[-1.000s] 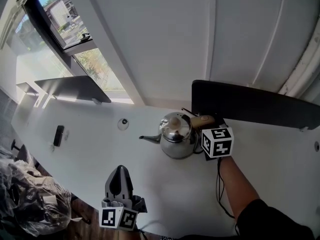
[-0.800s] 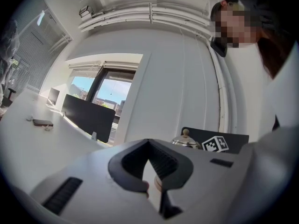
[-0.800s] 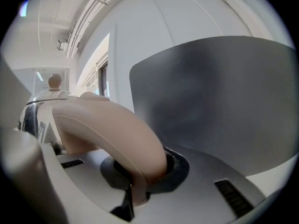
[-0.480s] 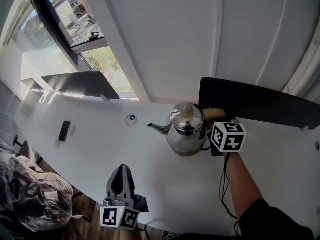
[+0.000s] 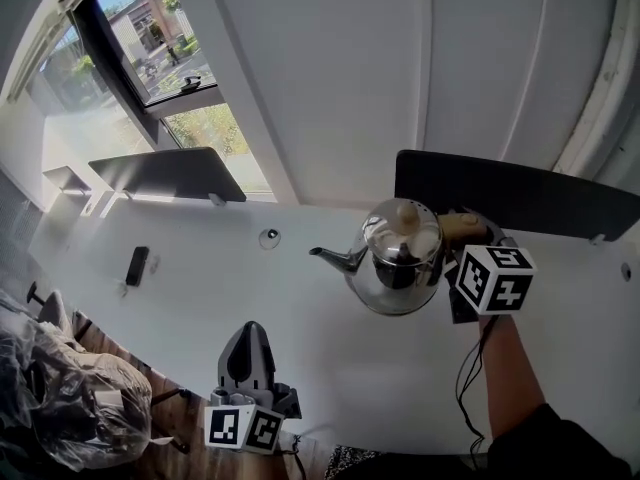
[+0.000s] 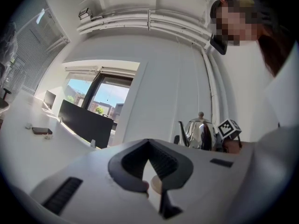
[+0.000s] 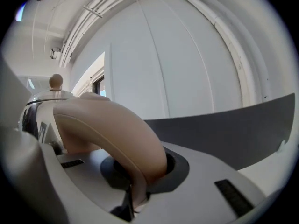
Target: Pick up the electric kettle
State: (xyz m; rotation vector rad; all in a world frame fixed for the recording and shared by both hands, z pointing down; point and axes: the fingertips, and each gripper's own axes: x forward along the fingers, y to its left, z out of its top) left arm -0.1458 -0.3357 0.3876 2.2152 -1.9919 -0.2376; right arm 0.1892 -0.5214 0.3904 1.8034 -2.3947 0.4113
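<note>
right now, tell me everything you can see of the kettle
The kettle is a rounded, mirror-shiny metal pot, held upright. It has a thin curved spout pointing left in the head view, a domed lid topped by a pale round knob, and a smooth tan curved handle that looks like wood. The right tongs are shut on that handle, and nothing else touches it. It seems lifted clear of the white table, in front of a dark panel.

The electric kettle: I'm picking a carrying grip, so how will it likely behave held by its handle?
The kettle hangs to one side of the right gripper, which clamps only its handle, so it will probably tip toward its spout. Its polished metal body looks rigid; any water inside cannot be seen, so weight is uncertain. The smooth handle might slip.
</note>
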